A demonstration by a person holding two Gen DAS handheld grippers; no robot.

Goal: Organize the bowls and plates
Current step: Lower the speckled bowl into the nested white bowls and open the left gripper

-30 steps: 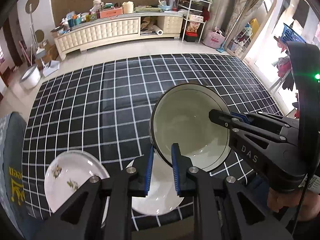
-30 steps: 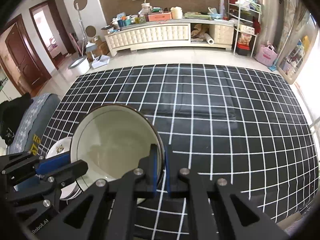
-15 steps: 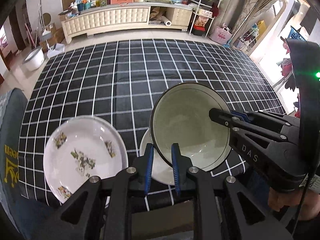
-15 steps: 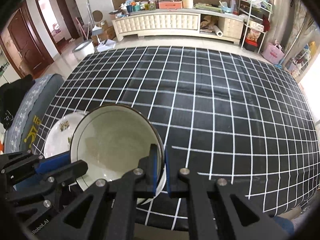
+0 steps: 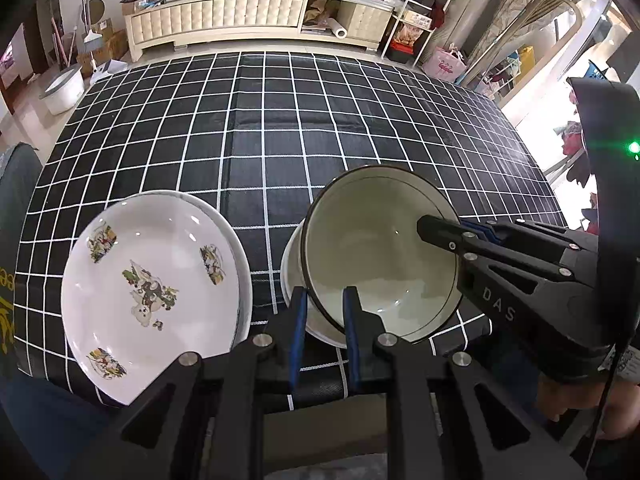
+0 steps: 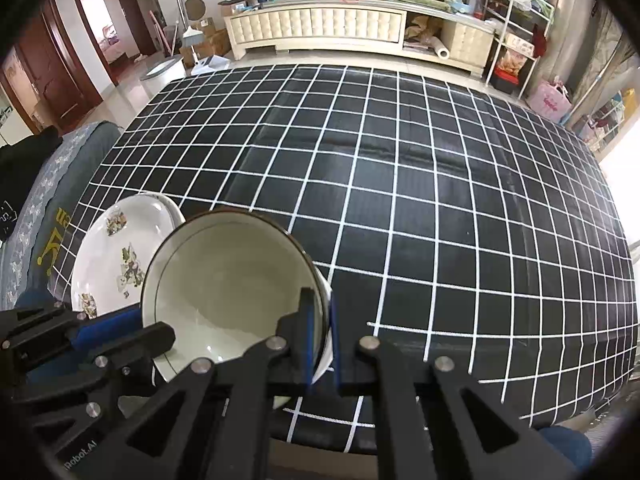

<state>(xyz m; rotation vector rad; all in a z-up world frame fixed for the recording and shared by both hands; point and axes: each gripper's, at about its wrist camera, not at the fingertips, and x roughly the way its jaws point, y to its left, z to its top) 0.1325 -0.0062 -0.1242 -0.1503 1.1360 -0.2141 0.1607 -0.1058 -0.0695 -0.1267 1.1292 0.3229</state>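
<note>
Over the last second I have carried the dark-rimmed bowl (image 5: pixel 380 256) down and toward me, so it now sits much nearer the white bowl (image 5: pixel 294 276) beneath it; whether the two touch I cannot tell. The gap between my left gripper (image 5: pixel 324 320) fingers looks wider than a second ago, with the dark rim running between them. The flower-printed plate (image 5: pixel 148 276), left of the white bowl, was half hidden behind my fingers and now shows nearly whole, with a second plate's edge (image 5: pixel 236 240) visible under it. More checked cloth (image 6: pixel 400 184) lies beyond the white bowl.
</note>
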